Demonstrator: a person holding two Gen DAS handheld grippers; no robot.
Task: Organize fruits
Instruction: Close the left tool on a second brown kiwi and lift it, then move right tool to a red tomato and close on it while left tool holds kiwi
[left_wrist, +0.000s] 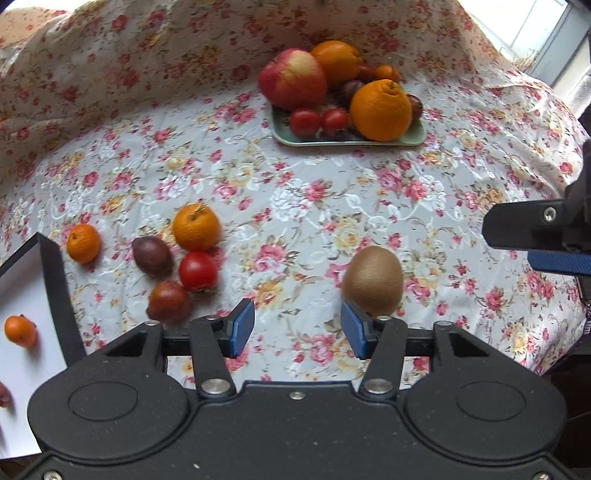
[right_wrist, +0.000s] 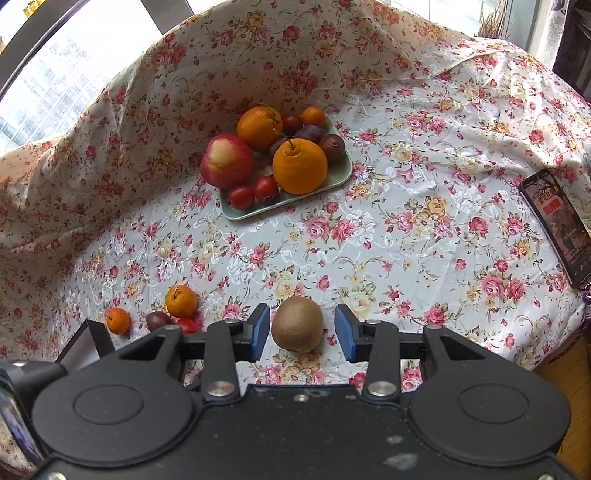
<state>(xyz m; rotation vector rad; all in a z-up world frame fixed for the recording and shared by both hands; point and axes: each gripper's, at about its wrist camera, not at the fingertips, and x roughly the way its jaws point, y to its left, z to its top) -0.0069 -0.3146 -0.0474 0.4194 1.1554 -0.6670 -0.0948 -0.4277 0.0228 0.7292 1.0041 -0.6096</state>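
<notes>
A brown kiwi (left_wrist: 373, 280) lies on the floral cloth just beyond the right fingertip of my left gripper (left_wrist: 297, 328), which is open with nothing between its pads. In the right wrist view the same kiwi (right_wrist: 298, 325) shows between the blue pads of my right gripper (right_wrist: 303, 332), with a gap on each side, so that gripper is open. Loose fruit lies to the left: a small mandarin (left_wrist: 83, 243), an orange (left_wrist: 195, 227), a dark plum (left_wrist: 152, 255), a red tomato (left_wrist: 197, 270) and a darker tomato (left_wrist: 168, 301). A green tray (left_wrist: 415, 137) at the back holds an apple (left_wrist: 291, 79), oranges and tomatoes.
A white box with a black wall (left_wrist: 55, 280) stands at the left edge with a small orange fruit (left_wrist: 20, 331) inside. A phone (right_wrist: 557, 229) lies on the cloth at the right. The cloth rises in folds behind the tray. A window shows at the back.
</notes>
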